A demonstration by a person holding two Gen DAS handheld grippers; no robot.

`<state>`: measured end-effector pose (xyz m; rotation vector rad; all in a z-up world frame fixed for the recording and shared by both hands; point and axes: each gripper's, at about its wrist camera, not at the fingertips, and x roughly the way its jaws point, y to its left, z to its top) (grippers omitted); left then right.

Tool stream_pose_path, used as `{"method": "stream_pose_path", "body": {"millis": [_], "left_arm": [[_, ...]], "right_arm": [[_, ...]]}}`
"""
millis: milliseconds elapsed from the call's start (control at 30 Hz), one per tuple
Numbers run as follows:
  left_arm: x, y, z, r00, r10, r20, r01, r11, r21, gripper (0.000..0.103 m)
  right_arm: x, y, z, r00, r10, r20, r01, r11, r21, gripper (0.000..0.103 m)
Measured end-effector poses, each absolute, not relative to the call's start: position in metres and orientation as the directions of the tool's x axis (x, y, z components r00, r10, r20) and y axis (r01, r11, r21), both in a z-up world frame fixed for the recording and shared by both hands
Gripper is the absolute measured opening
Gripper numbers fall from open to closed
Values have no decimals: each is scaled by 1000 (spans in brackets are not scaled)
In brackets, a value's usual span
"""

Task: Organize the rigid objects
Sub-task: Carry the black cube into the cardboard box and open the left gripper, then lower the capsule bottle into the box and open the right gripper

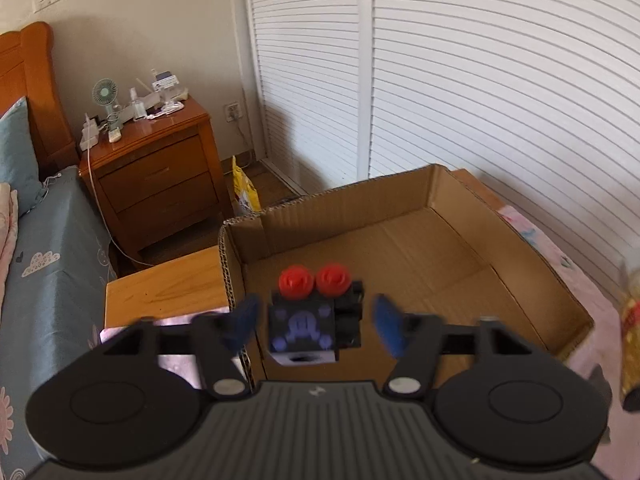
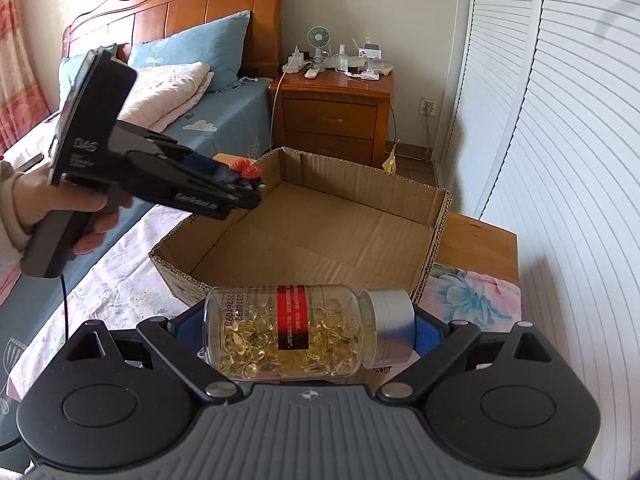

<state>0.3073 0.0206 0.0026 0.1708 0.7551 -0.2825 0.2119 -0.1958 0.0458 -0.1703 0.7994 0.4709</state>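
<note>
An open cardboard box (image 1: 524,248) (image 2: 438,224) sits on the bed. My left gripper (image 1: 316,322) is open above the box's near left corner. A black toy block (image 1: 316,320) with two red knobs and purple studs sits between the spread blue pads, apart from both; whether it rests or falls I cannot tell. In the right wrist view the left gripper (image 2: 244,188) hovers over the box's left rim with the red knobs (image 2: 246,170) at its tip. My right gripper (image 2: 308,332) is shut on a clear pill bottle (image 2: 288,332) with yellow capsules, red label and silver cap, held sideways before the box.
A wooden nightstand (image 1: 160,168) (image 2: 332,108) with a small fan and clutter stands beyond the box. White louvred closet doors (image 1: 480,80) run along the right. The bed has blue pillows (image 2: 192,52) and a floral sheet (image 2: 472,296). A wooden stool top (image 1: 164,288) lies beside the box.
</note>
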Motion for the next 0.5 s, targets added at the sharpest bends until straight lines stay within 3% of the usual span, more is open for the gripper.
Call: {"method": "stream_pose_path", "body": {"millis": [33, 500], "left_arm": [[307, 21, 1, 709, -179, -683, 297, 953, 59, 96], [224, 34, 16, 764, -205, -612, 352, 927, 128, 102]], "right_arm": [[213, -196, 45, 601, 339, -724, -463, 886, 30, 98], [231, -188, 39, 593, 318, -740, -437, 899, 36, 98]]}}
